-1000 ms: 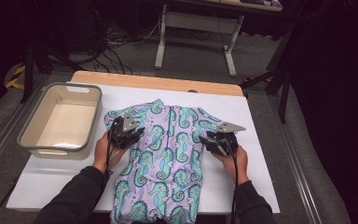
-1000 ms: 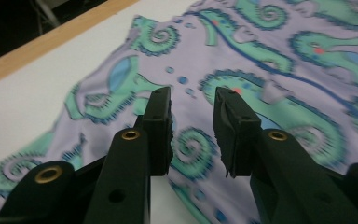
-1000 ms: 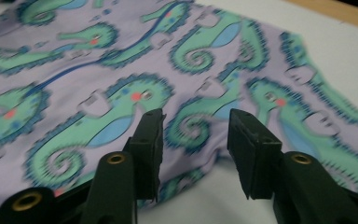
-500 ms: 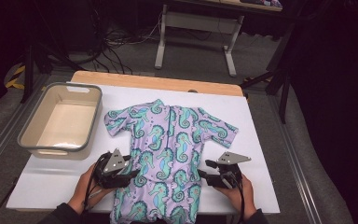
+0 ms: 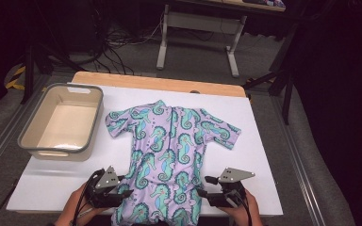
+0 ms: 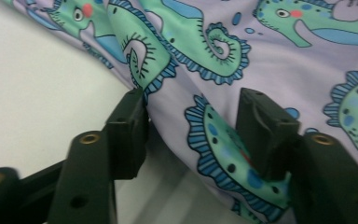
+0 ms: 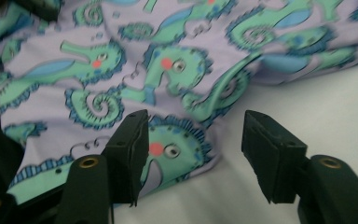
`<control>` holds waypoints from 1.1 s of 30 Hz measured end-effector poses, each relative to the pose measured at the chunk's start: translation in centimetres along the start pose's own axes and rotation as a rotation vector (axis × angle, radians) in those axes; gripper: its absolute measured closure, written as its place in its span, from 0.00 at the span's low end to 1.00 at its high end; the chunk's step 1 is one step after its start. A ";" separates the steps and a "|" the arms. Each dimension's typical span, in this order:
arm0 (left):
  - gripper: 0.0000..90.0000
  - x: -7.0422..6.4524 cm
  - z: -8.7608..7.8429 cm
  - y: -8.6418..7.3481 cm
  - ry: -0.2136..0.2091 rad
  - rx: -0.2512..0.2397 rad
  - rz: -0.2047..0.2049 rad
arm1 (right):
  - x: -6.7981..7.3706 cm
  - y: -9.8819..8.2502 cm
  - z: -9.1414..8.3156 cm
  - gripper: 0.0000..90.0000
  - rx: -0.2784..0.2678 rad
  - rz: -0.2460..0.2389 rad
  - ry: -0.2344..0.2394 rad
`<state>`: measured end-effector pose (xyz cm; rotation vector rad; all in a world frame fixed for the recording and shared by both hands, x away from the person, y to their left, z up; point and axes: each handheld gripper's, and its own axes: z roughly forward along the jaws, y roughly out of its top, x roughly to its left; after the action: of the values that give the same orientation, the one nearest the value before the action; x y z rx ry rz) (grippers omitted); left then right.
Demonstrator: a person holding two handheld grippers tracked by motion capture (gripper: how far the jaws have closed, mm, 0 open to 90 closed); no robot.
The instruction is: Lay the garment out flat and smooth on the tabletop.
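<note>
A lilac child's swimsuit printed with green seahorses lies flat, front up, on the white table, its legs hanging over the near edge. My left gripper sits at the suit's lower left edge. In the left gripper view its jaws stand astride that cloth edge; they have just been closing, with a gap still around the fabric. My right gripper is at the lower right edge. There the jaws have just been opening, and the suit's hem lies under and between them, unpinched.
A beige bin with a grey rim stands on the table's left side, nothing visible inside it. Bare white table surface lies to the right of the suit. Beyond the table's wooden far edge are floor cables and a desk frame.
Both hands have moved from the suit's shoulders down along its sides to the near edge of the table. The sleeves now lie spread and uncovered.
</note>
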<state>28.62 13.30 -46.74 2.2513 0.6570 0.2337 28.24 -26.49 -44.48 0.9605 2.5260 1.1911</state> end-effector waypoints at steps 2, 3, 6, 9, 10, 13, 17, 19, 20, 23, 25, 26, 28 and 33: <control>0.63 -0.2 0.0 0.0 -0.015 0.000 0.005 | 0.3 -0.2 0.3 0.55 0.023 -0.017 0.009; 0.65 -0.2 0.0 0.0 -0.018 0.001 0.007 | 0.5 -0.3 0.4 0.56 0.033 -0.028 0.005; 0.75 -0.4 0.0 0.0 -0.046 -0.001 0.009 | 1.1 -0.7 0.9 0.62 0.063 -0.035 0.022; 0.87 -0.6 0.1 0.1 -0.090 -0.005 0.006 | 1.8 -1.0 0.9 0.83 0.045 -0.065 -0.027; 0.89 -0.8 0.2 0.2 -0.095 -0.007 0.008 | 1.9 -1.0 0.9 0.92 0.045 -0.075 -0.016; 0.84 -1.4 0.4 0.5 -0.077 -0.003 0.029 | 2.1 -1.0 0.7 0.97 0.065 -0.101 0.004; 0.90 -1.7 0.3 0.6 -0.051 -0.006 0.050 | 1.8 -1.0 -0.7 0.98 0.060 -0.114 -0.023; 0.90 -1.7 0.1 0.7 -0.061 -0.023 0.043 | 1.4 -1.2 -2.0 0.98 0.020 -0.092 -0.043; 0.91 -1.7 0.1 0.7 -0.061 -0.023 0.043 | 1.4 -1.2 -2.0 0.98 0.020 -0.092 -0.043; 0.92 -2.0 0.2 0.8 -0.076 -0.021 0.056 | 1.3 -1.7 -3.7 0.98 -0.011 -0.076 -0.064; 0.92 -2.4 0.4 0.8 -0.089 -0.012 0.063 | 1.4 -2.5 -4.5 0.98 0.001 -0.066 -0.048; 0.92 -2.5 0.4 0.7 -0.091 -0.011 0.067 | 1.6 -2.8 -4.6 0.98 0.004 -0.069 -0.049; 0.93 -2.6 0.3 0.6 -0.092 -0.009 0.063 | 1.8 -3.3 -4.4 0.97 0.018 -0.074 -0.043; 0.85 -2.7 -0.1 0.3 -0.090 -0.016 0.058 | 1.6 -3.4 -4.3 0.95 0.026 -0.067 -0.039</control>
<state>26.36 11.76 -46.36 2.2537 0.5412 0.1649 23.54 -29.76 -43.99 0.8888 2.5280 1.1130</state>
